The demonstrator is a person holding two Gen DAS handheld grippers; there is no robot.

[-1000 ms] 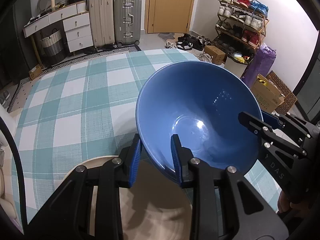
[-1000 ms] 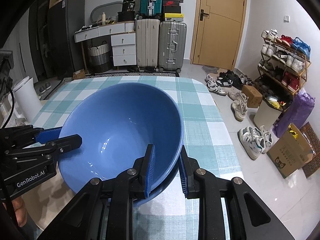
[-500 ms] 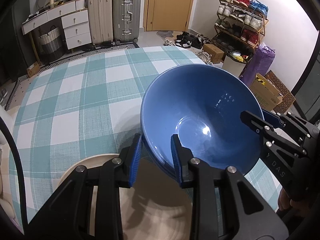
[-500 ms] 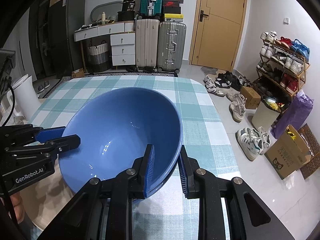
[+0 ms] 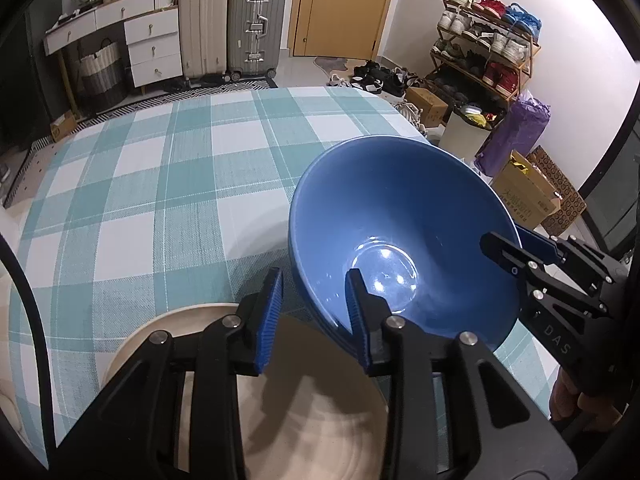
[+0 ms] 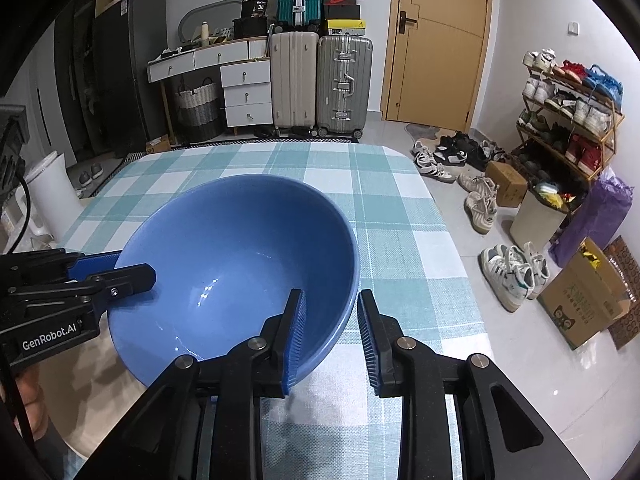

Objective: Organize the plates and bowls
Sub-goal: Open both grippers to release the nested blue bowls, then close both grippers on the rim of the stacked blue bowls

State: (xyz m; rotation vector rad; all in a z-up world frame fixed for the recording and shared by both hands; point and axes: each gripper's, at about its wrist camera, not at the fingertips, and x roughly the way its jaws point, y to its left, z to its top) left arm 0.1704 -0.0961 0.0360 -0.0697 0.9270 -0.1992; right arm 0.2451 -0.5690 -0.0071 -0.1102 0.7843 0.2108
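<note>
A large blue bowl (image 5: 400, 224) sits on the checked tablecloth, its near edge beside a beige plate (image 5: 304, 412). My left gripper (image 5: 314, 312) straddles the bowl's near left rim, jaws open with a gap on the outer side. My right gripper (image 6: 332, 332) straddles the right rim (image 6: 344, 280), jaws open, the outer one clear of the bowl. The bowl also shows in the right wrist view (image 6: 236, 264). Each gripper appears in the other's view, at the bowl's opposite rim.
The teal and white checked table (image 5: 160, 184) stretches away behind the bowl. Its right edge (image 6: 448, 248) drops to a floor with shoes and boxes. Suitcases and drawers stand far behind.
The bowl has come down from a tilted, lifted pose to rest lower on the table. Both grippers' jaws have widened and loosened from the rim.
</note>
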